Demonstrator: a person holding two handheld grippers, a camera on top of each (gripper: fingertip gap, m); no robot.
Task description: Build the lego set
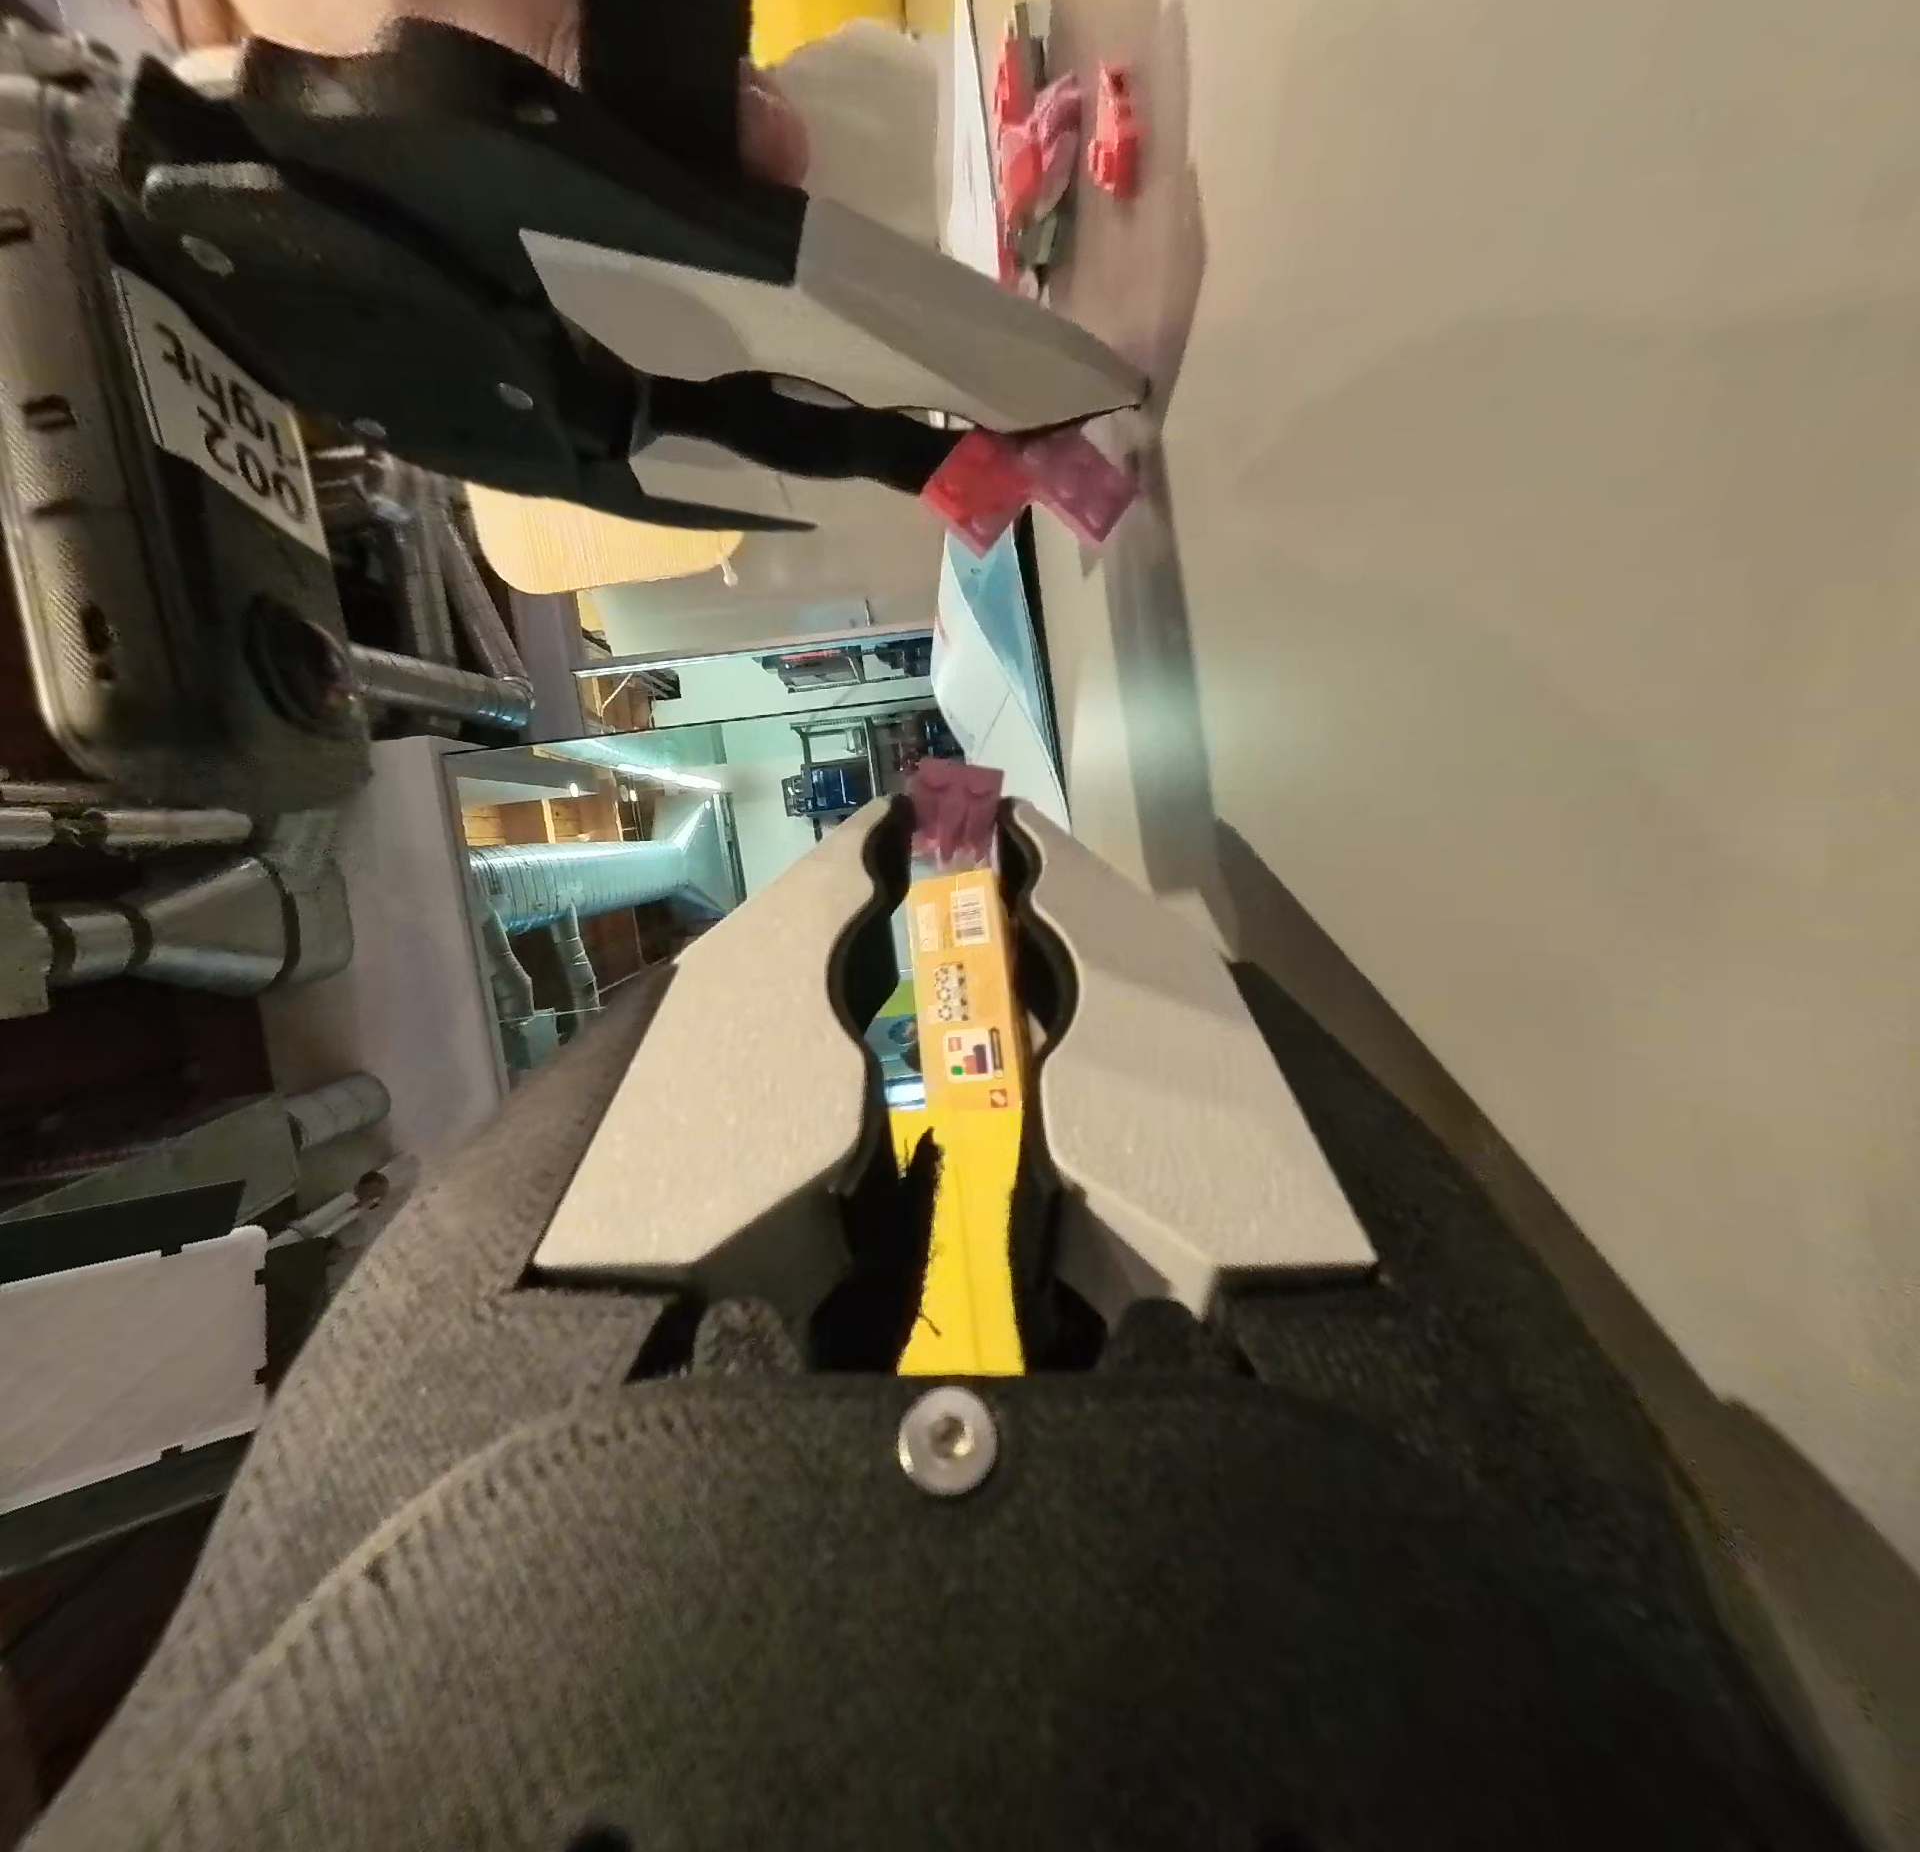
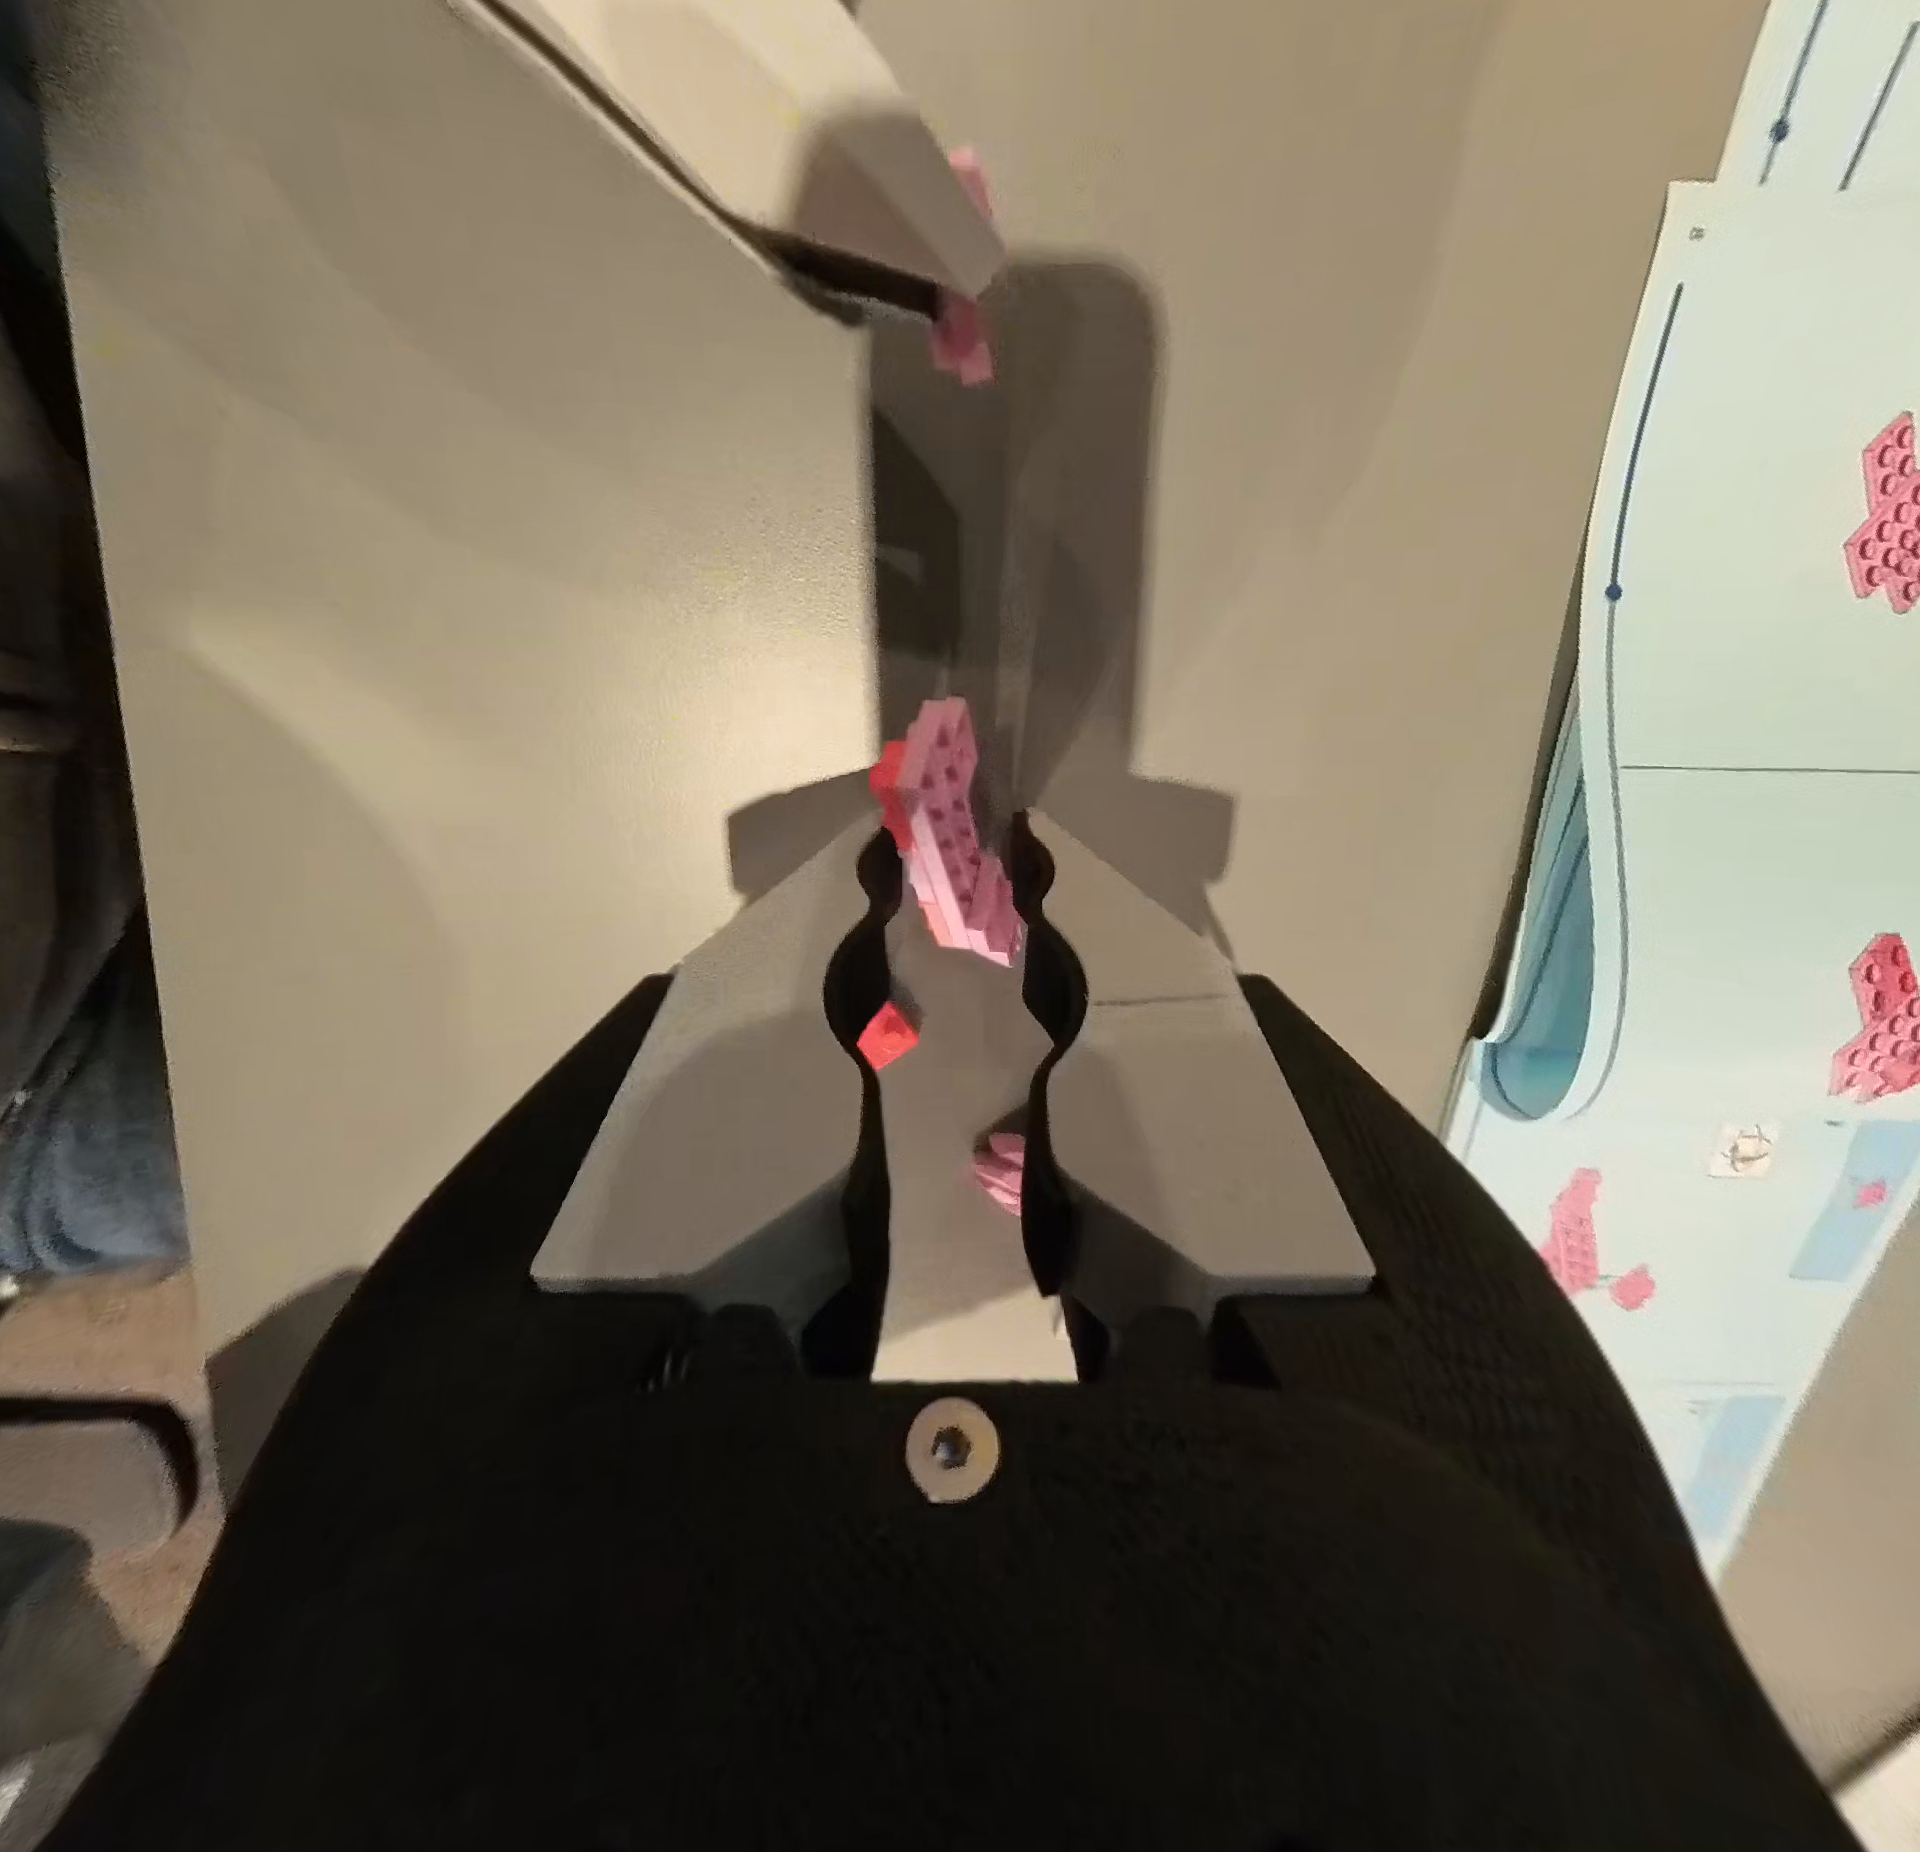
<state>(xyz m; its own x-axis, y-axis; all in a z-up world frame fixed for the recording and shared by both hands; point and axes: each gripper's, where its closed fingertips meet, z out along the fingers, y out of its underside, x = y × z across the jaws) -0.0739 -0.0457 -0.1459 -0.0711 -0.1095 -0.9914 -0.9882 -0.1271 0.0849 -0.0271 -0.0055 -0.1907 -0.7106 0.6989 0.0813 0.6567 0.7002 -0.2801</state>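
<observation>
While your left gripper [image 1: 951, 815] pinches a small pink piece [image 1: 948, 803], your right gripper [image 2: 951, 826] clamps the pink build [image 2: 951, 836] over the table [image 2: 468, 555]. Next, I think, line up the bumps and press them together.

Warm indoor light, moderate brightness. Hard dark shadow on table [image 2: 520, 555] beyond right gripper [image 2: 951, 846]. Motion blur throughout both views; wide-angle bending at edges; near housings soft.

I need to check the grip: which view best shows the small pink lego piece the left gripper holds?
Left wrist view: the small pink lego piece sits pinched at the left gripper tips, studs visible. Right wrist view shows it farther off, blurred and partly hidden.
</observation>
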